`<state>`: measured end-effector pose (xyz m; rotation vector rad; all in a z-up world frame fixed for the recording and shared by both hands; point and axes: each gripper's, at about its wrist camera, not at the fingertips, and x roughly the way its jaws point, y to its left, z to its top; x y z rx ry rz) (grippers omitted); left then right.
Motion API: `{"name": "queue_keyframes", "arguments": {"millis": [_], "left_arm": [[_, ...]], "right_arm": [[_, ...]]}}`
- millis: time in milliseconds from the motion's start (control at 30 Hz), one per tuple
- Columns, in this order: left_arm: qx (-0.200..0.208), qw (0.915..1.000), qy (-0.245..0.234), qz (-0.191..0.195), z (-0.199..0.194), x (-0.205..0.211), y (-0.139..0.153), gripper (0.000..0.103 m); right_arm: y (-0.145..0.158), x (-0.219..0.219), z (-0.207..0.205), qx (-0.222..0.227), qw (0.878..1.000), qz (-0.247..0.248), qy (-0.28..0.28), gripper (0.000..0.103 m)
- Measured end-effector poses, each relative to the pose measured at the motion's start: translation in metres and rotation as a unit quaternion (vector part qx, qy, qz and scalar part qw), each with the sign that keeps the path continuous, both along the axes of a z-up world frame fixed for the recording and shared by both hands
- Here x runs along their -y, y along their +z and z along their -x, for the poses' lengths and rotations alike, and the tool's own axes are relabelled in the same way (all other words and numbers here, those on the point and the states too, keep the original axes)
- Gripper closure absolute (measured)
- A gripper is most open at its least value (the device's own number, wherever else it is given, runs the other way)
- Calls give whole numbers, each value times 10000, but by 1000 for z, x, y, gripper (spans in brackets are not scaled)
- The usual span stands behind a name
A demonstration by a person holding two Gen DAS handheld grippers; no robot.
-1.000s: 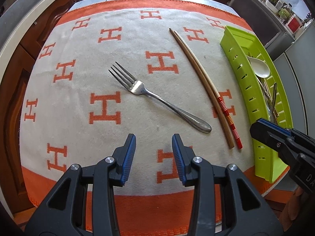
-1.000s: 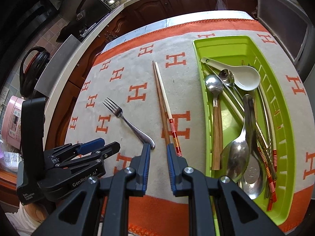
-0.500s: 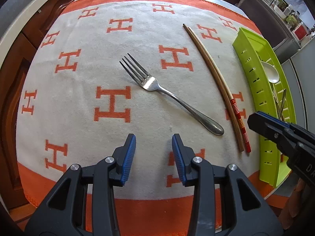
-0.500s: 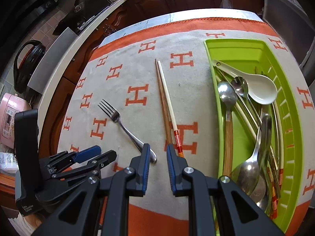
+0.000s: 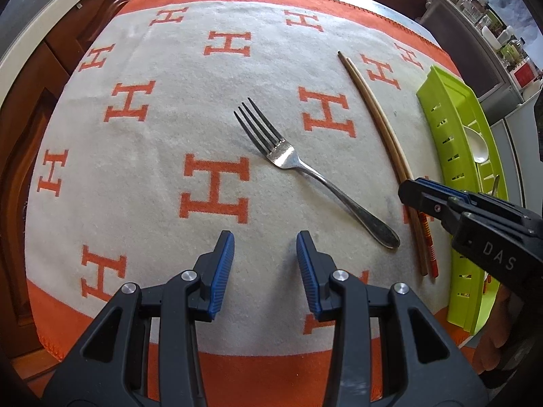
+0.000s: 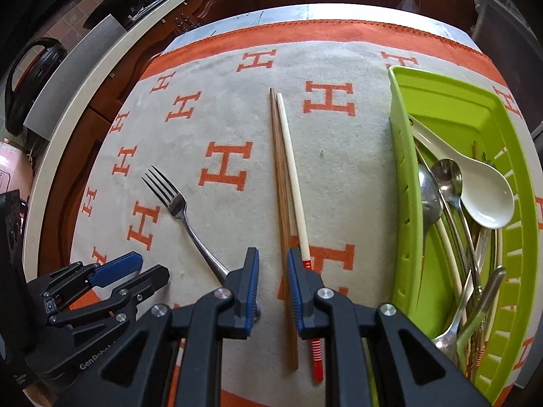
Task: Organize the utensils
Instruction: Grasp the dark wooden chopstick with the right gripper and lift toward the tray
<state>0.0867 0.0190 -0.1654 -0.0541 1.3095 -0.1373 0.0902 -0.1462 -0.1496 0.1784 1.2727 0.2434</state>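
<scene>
A silver fork lies diagonally on the orange-and-white H-pattern cloth, tines to the far left. Right of it lie two chopsticks, one brown, one cream with a red-striped end. My right gripper hovers just over their near ends, jaws narrowly apart; the brown stick shows in the gap, untouched by the pads. My left gripper is open and empty, above bare cloth near the fork's handle. Each gripper shows in the other's view: the right gripper, the left gripper.
A lime-green slotted tray stands on the cloth's right side, holding a white ceramic spoon, metal spoons and several other utensils. Dark wooden cabinets and a counter edge surround the table. A black-handled appliance sits far left.
Both grippers sank toward the cloth. The right one slid left from beside the tray, so the chopsticks' near ends now lie under its jaws. Neither jaw opening changed.
</scene>
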Motion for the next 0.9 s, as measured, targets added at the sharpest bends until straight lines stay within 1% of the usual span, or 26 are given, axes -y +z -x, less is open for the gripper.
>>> {"name": "queue_keyframes", "arguments": {"millis": [67,133,200,300,367,400,433,533,733,900], "left_arm": [[5,10000,-2,-2,0,0,0,68],[7,10000,-2,9,-1,0,0,68],[13,10000,-2,7,-1,0,1,68],[15,10000,-2,1,-1,1,1,68],[8,10000,4,12,-1,0,1,68],[6,10000,3,14,0,0,1,68],[5,10000,0,11,0,0,1,68],[1,10000,-18,-4,1,2,1,68],[22,10000,-72,-21,5,6,3,68],[109,9998,-130,-78,8,10,7,68]], "right_arm": [[-1,-2,-1,19,9999,111,33,86],[-7,-3,-4,-116,9998,146,40,86],[-8,-6,-6,-39,9998,204,75,86],[-8,-13,-7,87,9989,427,177,86],[-8,-20,-6,212,9970,706,250,92],[-8,-23,-5,267,9956,851,275,96],[-8,-25,-4,314,9949,911,299,96],[-7,-22,-3,343,9952,870,278,96],[-2,-16,7,306,9982,459,220,97],[12,-9,21,396,9990,101,162,97]]}}
